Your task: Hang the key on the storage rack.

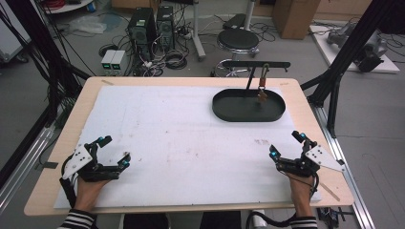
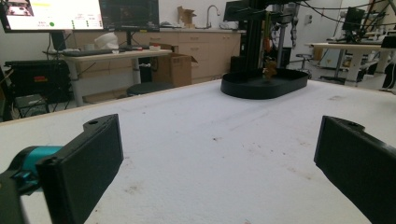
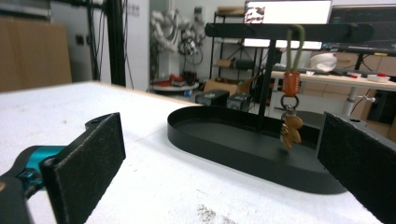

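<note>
Tray [image 1: 224, 112] sits far right with the stand [image 1: 250, 71] in it, keychain [image 1: 262, 88] hanging off the bar — both grippers, left [image 1: 113, 152] and right [image 1: 286, 145], wide open, empty, well short — a fast grab could swing the keychain or tip the stand.

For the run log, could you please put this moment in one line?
left gripper: open, resting | right gripper: open, resting | keychain: hanging on stand bar over black tray
</note>
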### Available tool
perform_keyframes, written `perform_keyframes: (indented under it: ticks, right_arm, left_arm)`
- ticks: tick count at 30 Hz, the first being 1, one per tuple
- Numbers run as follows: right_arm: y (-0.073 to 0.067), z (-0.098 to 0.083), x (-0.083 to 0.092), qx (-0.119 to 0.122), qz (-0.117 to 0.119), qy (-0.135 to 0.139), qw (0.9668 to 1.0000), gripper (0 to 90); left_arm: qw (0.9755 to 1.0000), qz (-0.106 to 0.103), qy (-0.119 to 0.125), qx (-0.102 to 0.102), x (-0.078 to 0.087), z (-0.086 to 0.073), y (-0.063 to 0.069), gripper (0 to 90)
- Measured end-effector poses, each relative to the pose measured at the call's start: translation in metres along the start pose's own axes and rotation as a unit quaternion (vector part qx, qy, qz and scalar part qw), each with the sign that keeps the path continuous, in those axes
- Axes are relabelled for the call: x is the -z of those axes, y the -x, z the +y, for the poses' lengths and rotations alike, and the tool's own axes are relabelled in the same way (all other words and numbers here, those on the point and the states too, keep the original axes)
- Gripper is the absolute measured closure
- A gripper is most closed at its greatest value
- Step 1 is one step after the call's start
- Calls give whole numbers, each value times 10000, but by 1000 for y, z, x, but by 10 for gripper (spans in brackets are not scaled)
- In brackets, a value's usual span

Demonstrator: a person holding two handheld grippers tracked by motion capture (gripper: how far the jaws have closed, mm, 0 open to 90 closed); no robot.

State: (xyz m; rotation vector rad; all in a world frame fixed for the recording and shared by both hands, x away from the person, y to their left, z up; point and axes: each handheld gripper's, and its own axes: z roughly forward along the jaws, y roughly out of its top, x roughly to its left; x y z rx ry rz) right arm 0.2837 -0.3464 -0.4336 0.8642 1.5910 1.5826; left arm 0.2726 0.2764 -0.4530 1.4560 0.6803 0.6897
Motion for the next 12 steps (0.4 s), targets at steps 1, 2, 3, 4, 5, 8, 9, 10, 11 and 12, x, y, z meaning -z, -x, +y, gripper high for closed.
perform_keyframes:
  ticks: [1, 2, 3, 4, 5, 8, 9, 10, 11, 12]
  right_arm:
    - [-1, -4, 1, -42, -33, 49, 10000, 3]
    - [-2, -8, 2, -102, 23, 31, 9999, 3]
    - [-2, -11, 1, -64, 77, -27, 9999, 3]
    - [-4, -15, 0, 8, 87, -89, 9999, 3]
    - [-5, -19, 0, 78, 116, -155, 9998, 3]
    - [-7, -19, -1, 180, 123, -198, 9996, 4]
    - [-6, -19, -1, 191, 131, -196, 9995, 4]
    - [-6, -19, -1, 134, 120, -208, 9996, 3]
    - [-5, -19, -1, 109, 103, -186, 9997, 4]
    - [-5, -19, -1, 66, 90, -175, 9998, 4]
  left_arm:
    - [10000, -1, -7, -13, 0, 0, 0, 17]
    - [10000, 6, 5, -29, 0, 0, 1, 17]
    - [10000, 13, 5, -44, 1, 0, 1, 17]
    - [10000, 27, 25, -67, 1, 0, 1, 17]
    - [10000, 27, 24, -76, 1, 0, 2, 17]
    - [10000, 45, 51, -66, 1, 0, 1, 17]
    - [10000, 39, 39, -59, 2, 0, 1, 17]
    - [10000, 43, 47, -55, 1, -1, 1, 17]
    - [9999, 47, 64, -71, 2, -1, 2, 17]
    - [9999, 46, 73, -91, 2, -1, 2, 17]
